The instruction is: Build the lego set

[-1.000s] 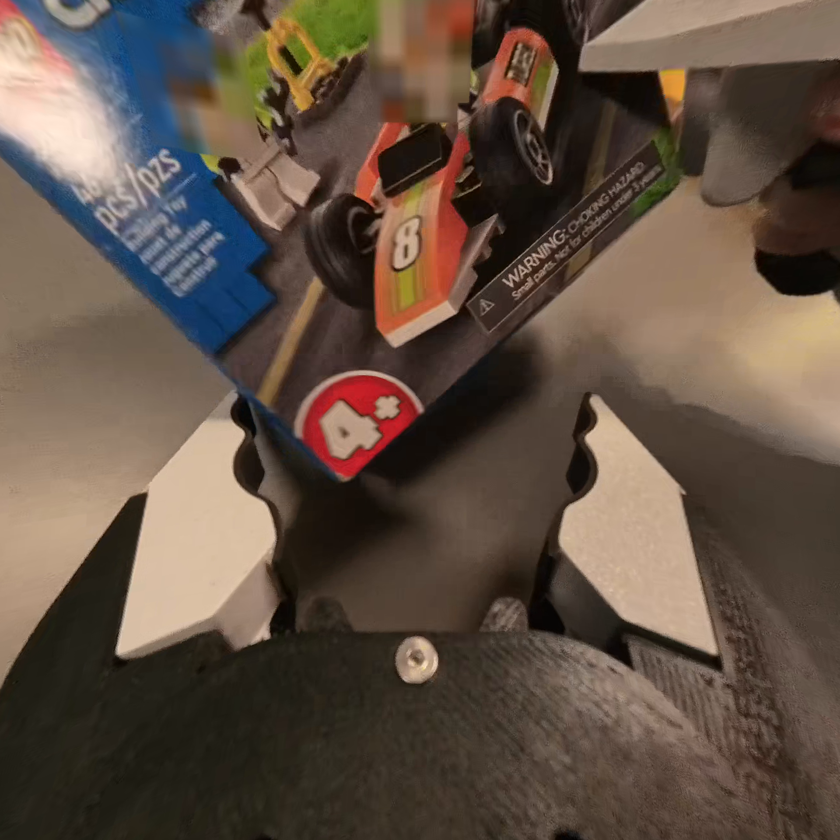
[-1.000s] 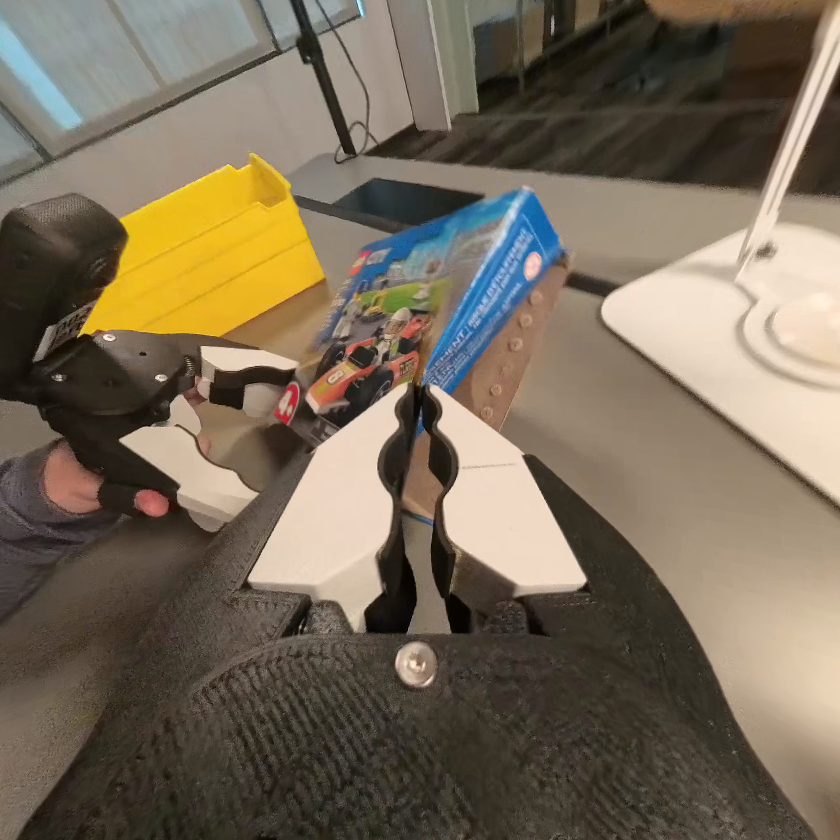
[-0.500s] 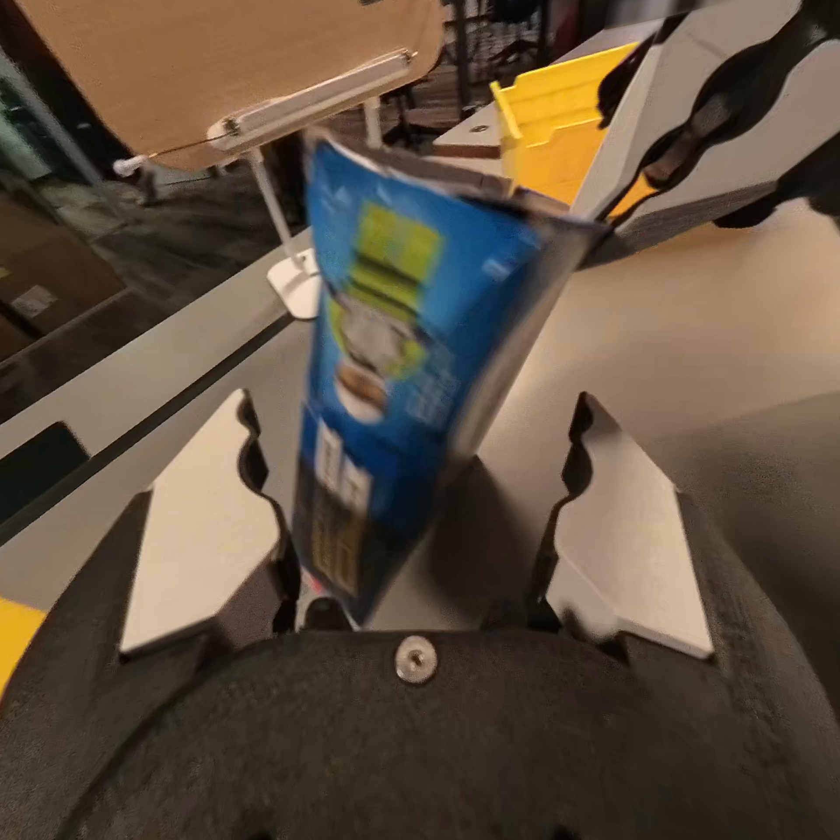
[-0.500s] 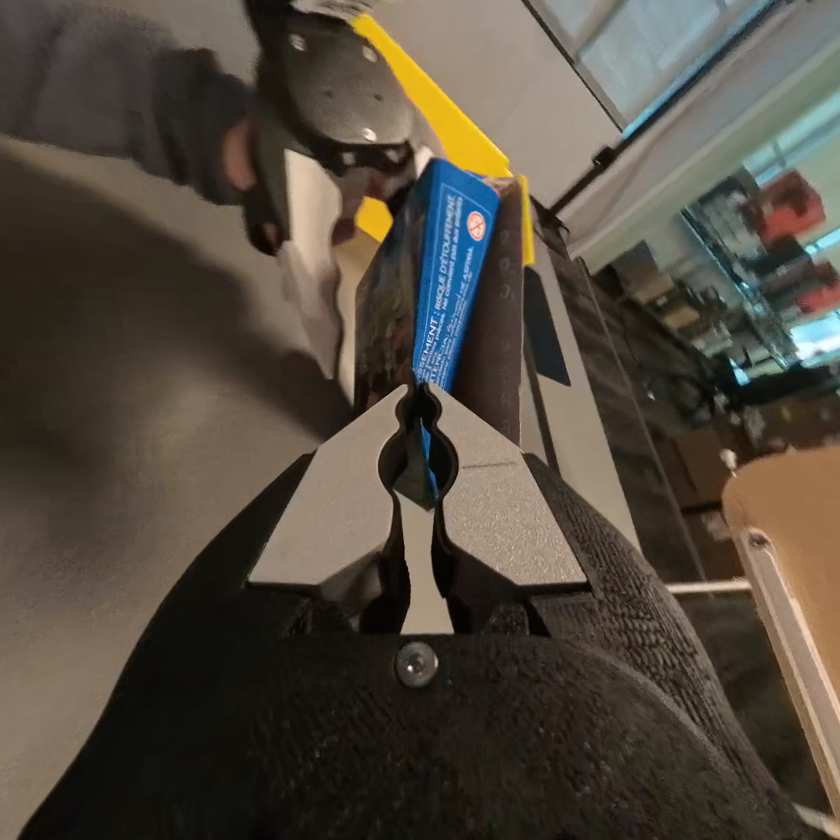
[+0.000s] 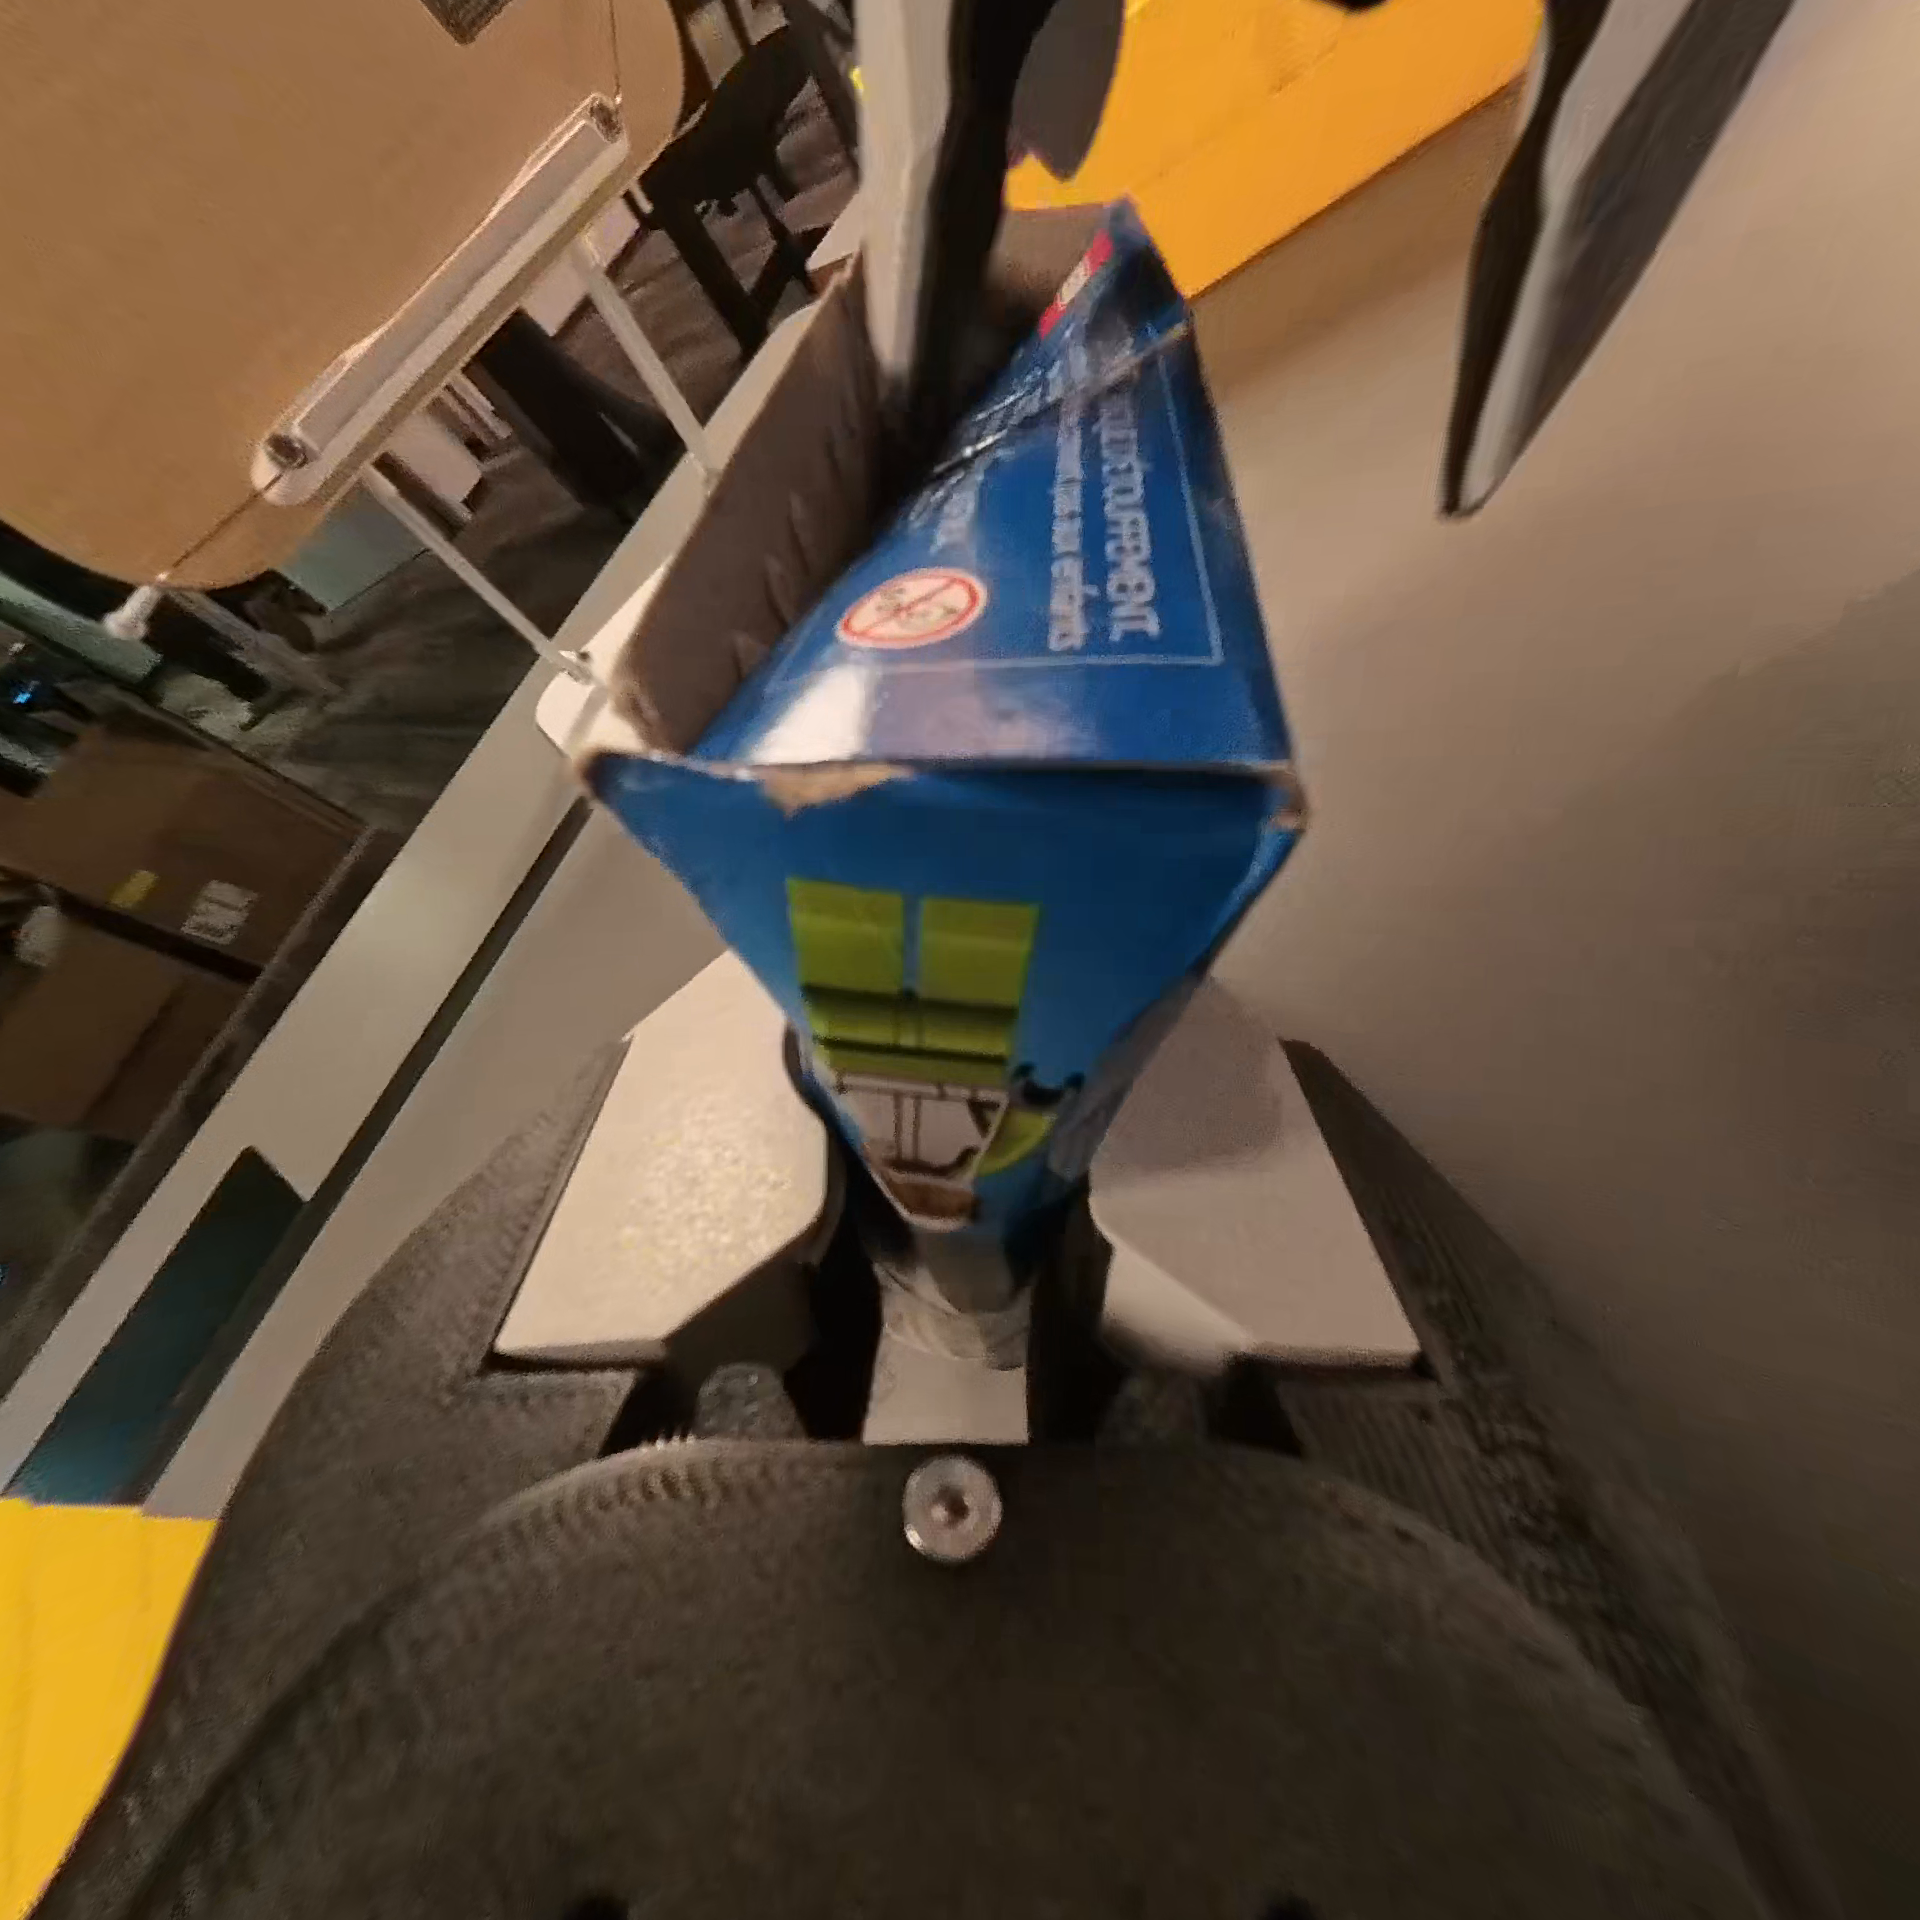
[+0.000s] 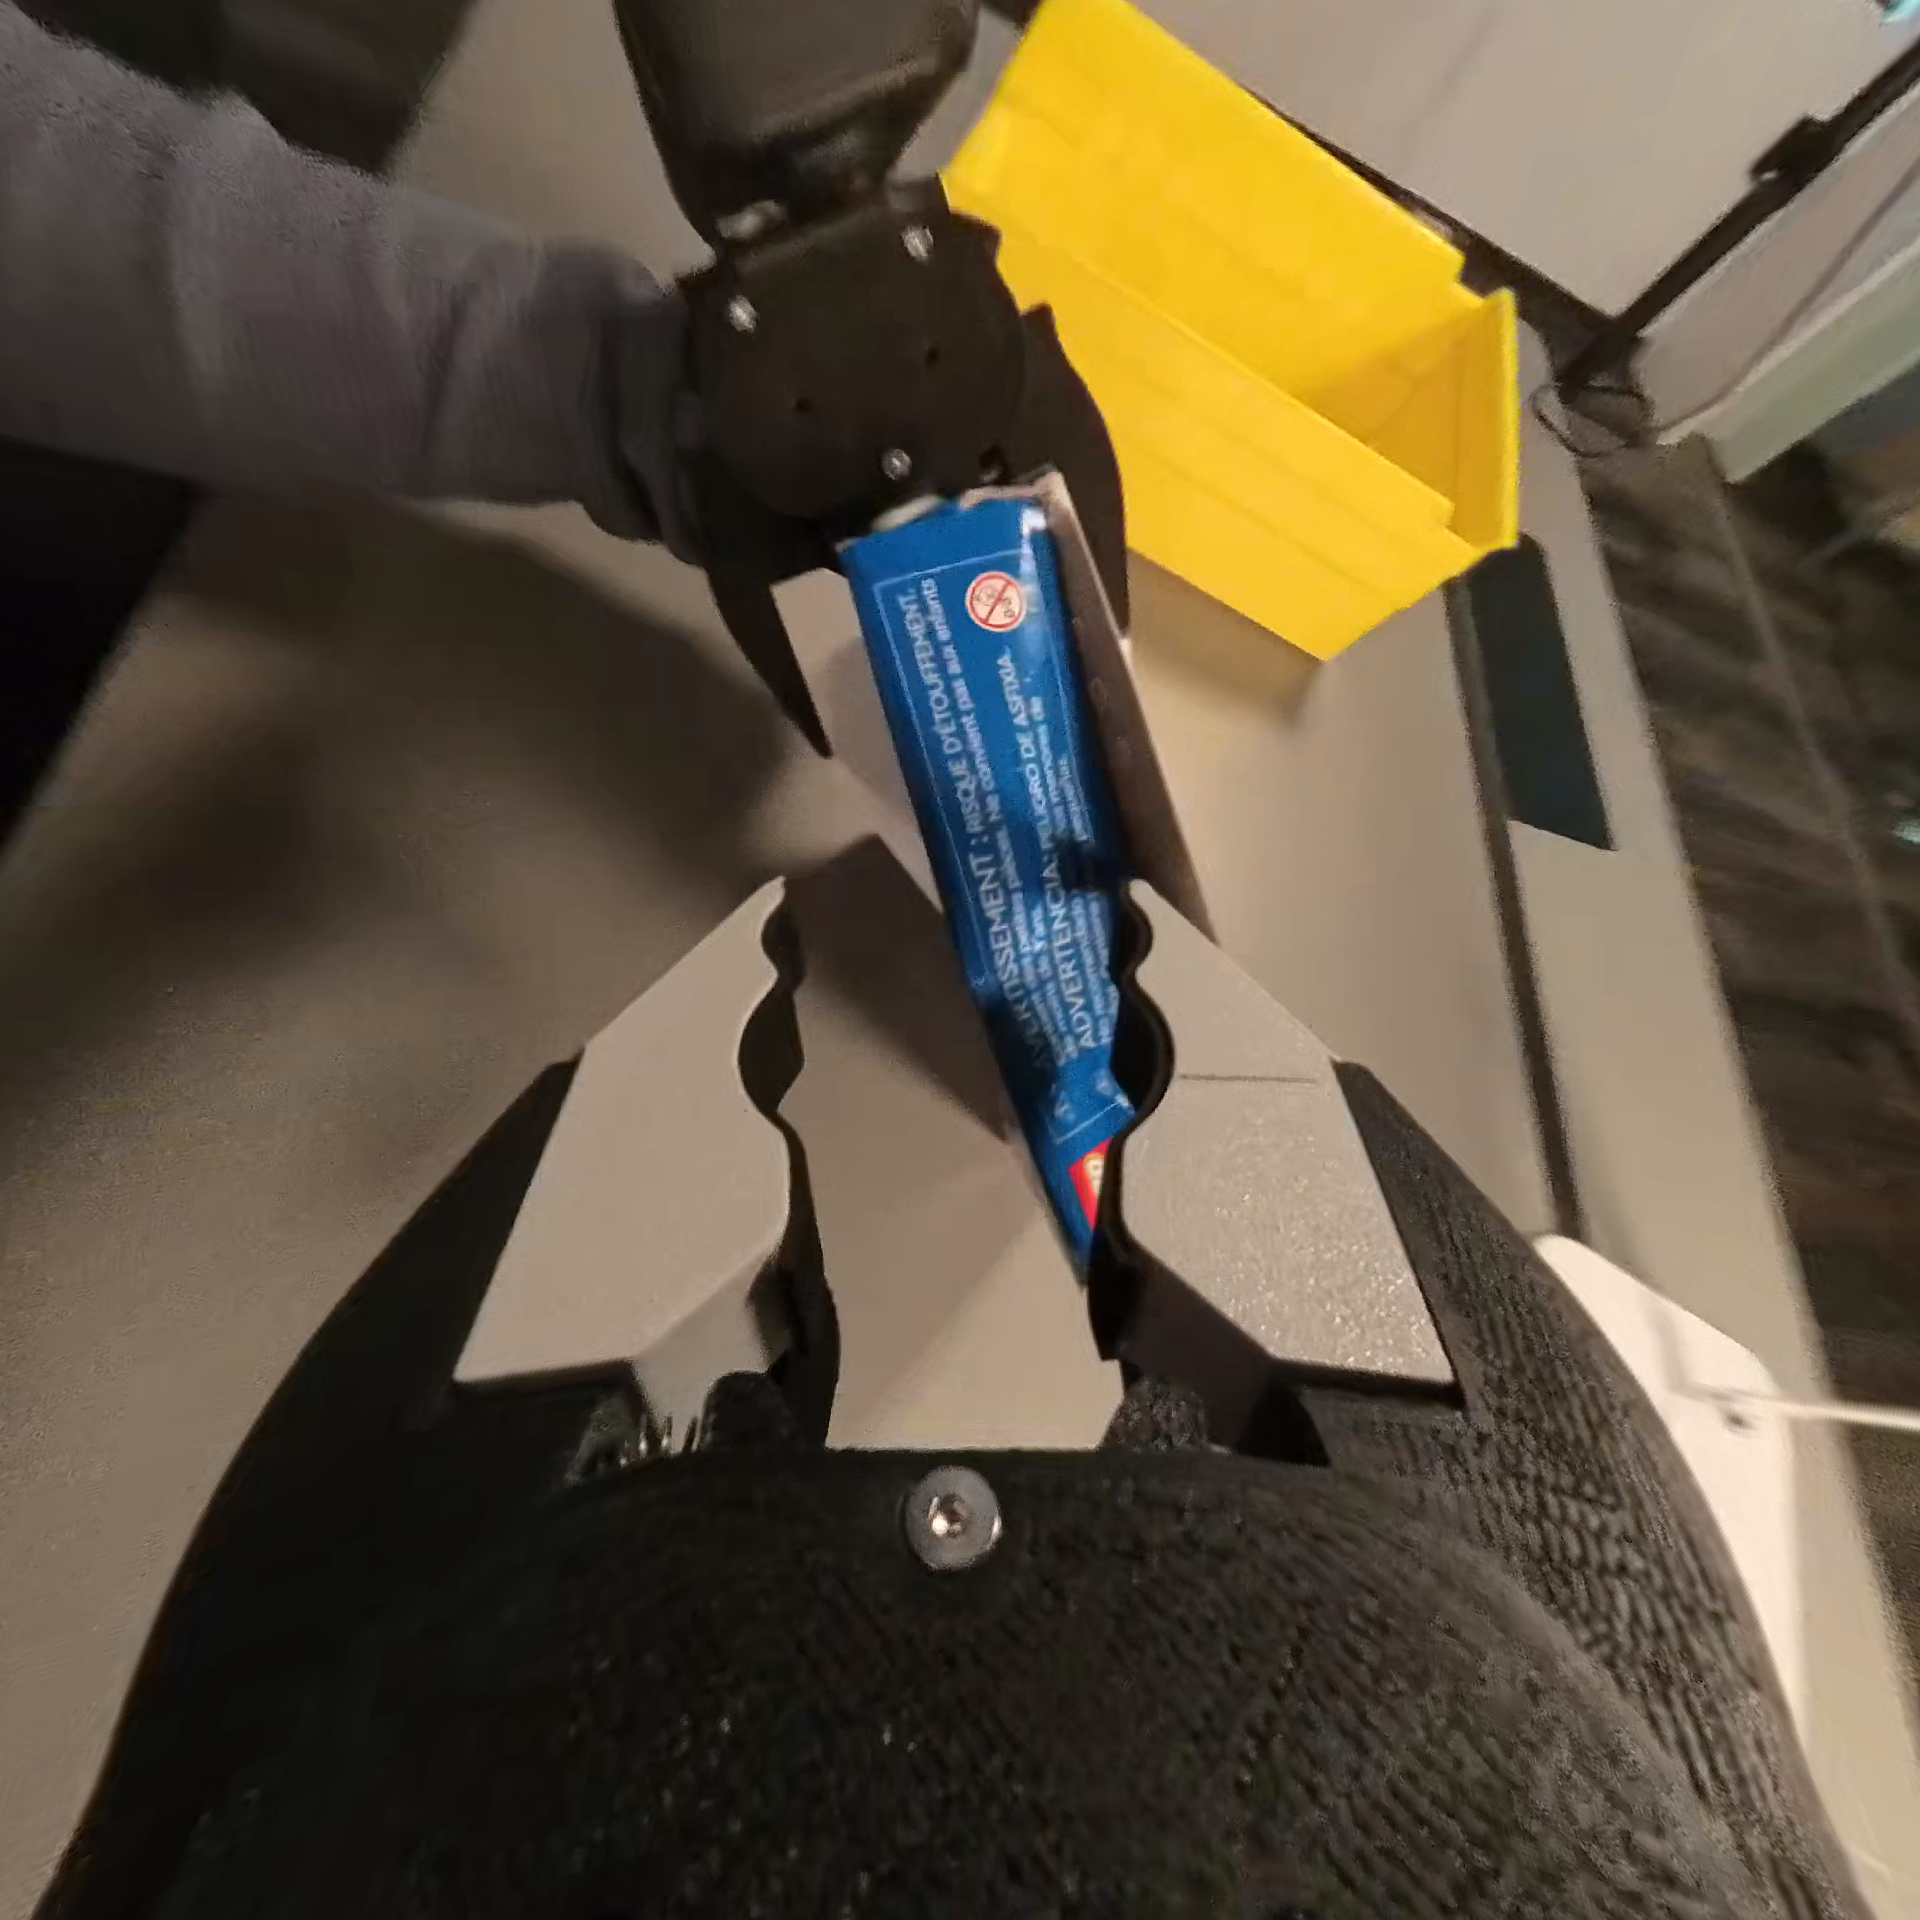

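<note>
The blue lego box (image 5: 997, 831) is held off the grey table, edge-on to both cameras, with one end flap open. My left gripper (image 5: 956, 1143) is shut on the box's near end. In the right wrist view the left gripper (image 6: 971, 686) grips the far end of the box (image 6: 987, 748). My right gripper (image 6: 958, 894) is open around the box's other end, which leans against its right finger (image 6: 1226, 1091). In the left wrist view one right finger (image 5: 894, 156) reaches into the open flap and the other (image 5: 1538, 312) stands apart.
A yellow bin (image 6: 1247, 416) stands on the table behind the box and also shows in the left wrist view (image 5: 1299, 135). A white lamp base (image 6: 1662, 1455) sits at the right. A brown board (image 5: 260, 208) hangs at upper left. A grey sleeve (image 6: 312, 312) is at left. Across from one pair of fingers to the other is roughly 8 cm.
My left gripper has closed on the box's end. My right gripper, earlier shut on the box's flap, has opened. The box has turned edge-on.
</note>
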`<state>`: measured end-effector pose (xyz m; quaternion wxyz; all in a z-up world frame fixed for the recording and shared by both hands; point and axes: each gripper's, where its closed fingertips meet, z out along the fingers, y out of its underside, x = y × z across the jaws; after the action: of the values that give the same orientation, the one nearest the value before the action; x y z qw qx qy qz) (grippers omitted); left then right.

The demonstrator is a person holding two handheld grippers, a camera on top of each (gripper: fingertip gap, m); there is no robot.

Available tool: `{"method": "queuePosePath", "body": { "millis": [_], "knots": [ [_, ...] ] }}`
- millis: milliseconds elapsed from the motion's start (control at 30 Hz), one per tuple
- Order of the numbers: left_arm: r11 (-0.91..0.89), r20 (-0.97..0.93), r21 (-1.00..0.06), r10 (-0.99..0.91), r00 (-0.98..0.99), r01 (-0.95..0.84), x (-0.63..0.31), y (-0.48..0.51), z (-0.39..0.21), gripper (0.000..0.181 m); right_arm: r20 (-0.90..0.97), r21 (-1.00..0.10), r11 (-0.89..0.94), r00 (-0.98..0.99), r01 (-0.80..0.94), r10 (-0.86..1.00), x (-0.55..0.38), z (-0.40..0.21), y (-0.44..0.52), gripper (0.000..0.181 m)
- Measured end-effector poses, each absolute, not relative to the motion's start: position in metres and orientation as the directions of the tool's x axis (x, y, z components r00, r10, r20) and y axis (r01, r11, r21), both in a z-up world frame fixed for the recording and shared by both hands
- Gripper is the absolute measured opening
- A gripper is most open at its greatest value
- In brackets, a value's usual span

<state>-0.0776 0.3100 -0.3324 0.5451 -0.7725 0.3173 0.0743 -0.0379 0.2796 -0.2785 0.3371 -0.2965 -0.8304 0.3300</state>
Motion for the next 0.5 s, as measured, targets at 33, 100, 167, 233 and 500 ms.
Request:
{"method": "queuePosePath", "body": {
  "millis": [33,100,167,233,500],
  "knots": [
    [-0.206,-0.474,-0.786,-0.406,0.781,-0.584,-0.076,0.31,-0.332,0.035,0.409,-0.714,0.644,-0.584,0.273,0.701,-0.041,-0.281,0.28,0.06],
    [-0.202,-0.531,-0.745,-0.397,0.748,-0.636,-0.074,0.31,-0.332,0.032,0.455,-0.647,0.697,-0.577,0.309,0.678,-0.044,-0.29,0.28,0.061],
    [-0.202,-0.642,-0.651,-0.368,0.673,-0.732,-0.08,0.31,-0.333,0.03,0.477,-0.593,0.73,-0.581,0.34,0.659,-0.044,-0.297,0.28,0.062],
    [-0.207,-0.726,-0.555,-0.353,0.591,-0.806,-0.086,0.308,-0.335,0.029,0.466,-0.57,0.735,-0.593,0.367,0.657,-0.043,-0.304,0.279,0.062],
    [-0.229,-0.821,-0.427,-0.309,0.481,-0.875,-0.099,0.302,-0.34,0.03,0.507,-0.508,0.777,-0.6,0.373,0.619,-0.05,-0.319,0.277,0.05]
  ]
}}
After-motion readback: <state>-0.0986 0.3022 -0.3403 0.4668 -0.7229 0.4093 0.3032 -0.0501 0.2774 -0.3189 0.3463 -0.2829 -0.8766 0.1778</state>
